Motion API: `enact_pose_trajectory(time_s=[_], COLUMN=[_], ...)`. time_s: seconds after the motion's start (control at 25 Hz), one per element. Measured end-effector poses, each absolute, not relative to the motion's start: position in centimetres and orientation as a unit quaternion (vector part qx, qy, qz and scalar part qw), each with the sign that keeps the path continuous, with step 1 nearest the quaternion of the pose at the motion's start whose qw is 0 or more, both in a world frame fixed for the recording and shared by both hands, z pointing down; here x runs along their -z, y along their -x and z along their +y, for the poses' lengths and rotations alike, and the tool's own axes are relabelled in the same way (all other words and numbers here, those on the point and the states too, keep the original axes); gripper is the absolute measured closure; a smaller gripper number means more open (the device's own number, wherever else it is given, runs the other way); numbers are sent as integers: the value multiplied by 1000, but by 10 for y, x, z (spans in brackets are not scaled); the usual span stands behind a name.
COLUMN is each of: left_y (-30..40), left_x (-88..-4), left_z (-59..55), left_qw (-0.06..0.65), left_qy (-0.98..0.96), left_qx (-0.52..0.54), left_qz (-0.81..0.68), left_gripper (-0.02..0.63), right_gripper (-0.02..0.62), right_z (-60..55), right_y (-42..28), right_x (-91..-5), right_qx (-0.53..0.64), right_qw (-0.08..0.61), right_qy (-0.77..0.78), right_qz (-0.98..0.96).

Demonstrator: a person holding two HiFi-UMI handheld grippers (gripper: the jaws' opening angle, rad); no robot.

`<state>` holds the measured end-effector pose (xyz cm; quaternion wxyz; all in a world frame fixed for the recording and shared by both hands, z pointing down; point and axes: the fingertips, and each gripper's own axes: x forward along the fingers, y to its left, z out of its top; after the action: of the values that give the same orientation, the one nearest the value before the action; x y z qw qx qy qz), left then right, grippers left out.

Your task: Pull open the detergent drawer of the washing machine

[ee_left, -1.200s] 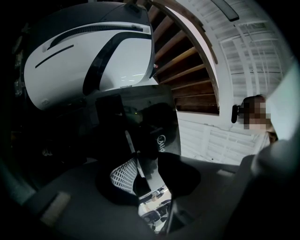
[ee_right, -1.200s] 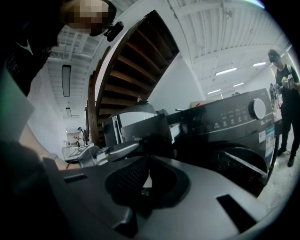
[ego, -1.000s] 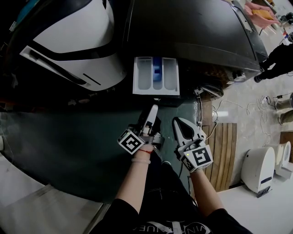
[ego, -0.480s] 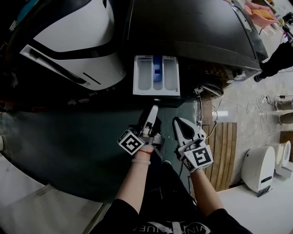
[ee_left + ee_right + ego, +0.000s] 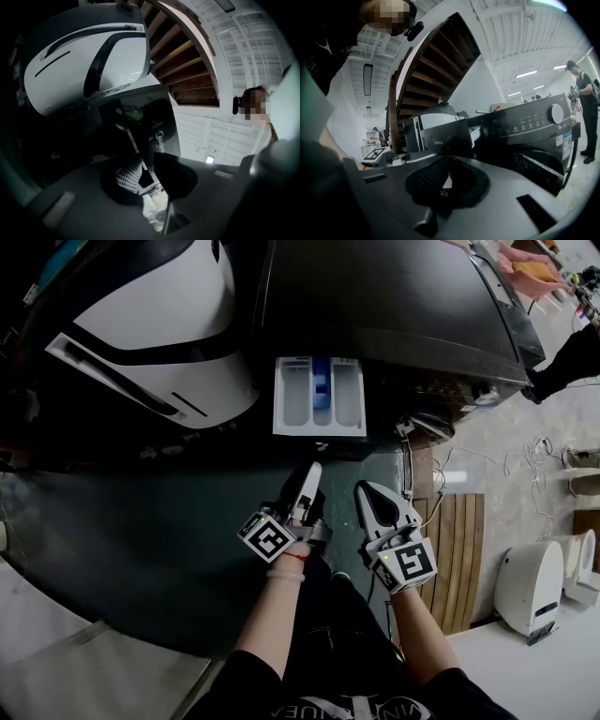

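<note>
**A:** Report the task item first.

**B:** Found the detergent drawer (image 5: 321, 397) pulled out of the front of the washing machine (image 5: 394, 306). White compartments and a blue insert exposed in the head view. Both tools apart from it.

**A:** State the tongs.

**B:** Recorded the left gripper (image 5: 311, 472) a little short of the washing machine front, in line with the drawer. Tongs spread, just narrowed by a closing movement, nothing between them. Recorded the right gripper (image 5: 367, 493) equally short of the washing machine. Tongs pressed together at the tips, pinching nothing.

**A:** List anything hidden or cut off.

**B:** Cannot see the drawer compartments from either gripper view. Noted only a dark lettered panel (image 5: 443, 136) ahead of the right tongs, projecting from the washing machine. Cannot confirm it as the drawer front. Lost the washing machine's lower front to shadow in the head view. Found the white appliance (image 5: 141, 324) left of the washing machine cropped at the frame edge.

**A:** Differences between views?

**B:** Picked up the washing machine's dial (image 5: 555, 114) only in the right gripper view, along with a bystander (image 5: 583, 108) full-length beyond the machine. Picked up the wooden staircase (image 5: 187, 70) above the washing machine only in the gripper views. Saw the slatted wooden board (image 5: 459, 549) on the floor right of the washing machine only from the head view.
</note>
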<state>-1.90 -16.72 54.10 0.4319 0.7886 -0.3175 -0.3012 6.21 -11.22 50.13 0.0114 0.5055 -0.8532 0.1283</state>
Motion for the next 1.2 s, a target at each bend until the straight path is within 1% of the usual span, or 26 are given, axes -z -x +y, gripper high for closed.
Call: enact_pose_trajectory(time_s=[0.16,0.2,0.36,0.56,0.68,1.2], left_y=[26,28,37,47,52,69], left_x=[-542,-541,-526,-497,-475,-407], left_z=[-156,-154,-146,-142,-138,-112], left_qw=[401,386,334,250,212,144], left_qy=[-811,-820,-844,-870,-880,-888], left_qx=[246,229,160,77,52,18], left_qz=[-348,-355,-389,-417,-423,-436], left_gripper=[588,595,597,597,597,597], right_gripper=[584,584,584,584,584,584], right_z=[-112,-113,-109,-109,-105,-81], right_y=[-64,-63,-64,-63,-62,-57], right_x=[-493,-487,-473,-446,-433,-379], right_qx=[-116,-113,-98,-77,-66,-41], right_qw=[8,4,20,17,18,21], right_qy=[-506,-506,-502,-496,-492,-481], right_qz=[-855,-855,-859,-865,-868,-876])
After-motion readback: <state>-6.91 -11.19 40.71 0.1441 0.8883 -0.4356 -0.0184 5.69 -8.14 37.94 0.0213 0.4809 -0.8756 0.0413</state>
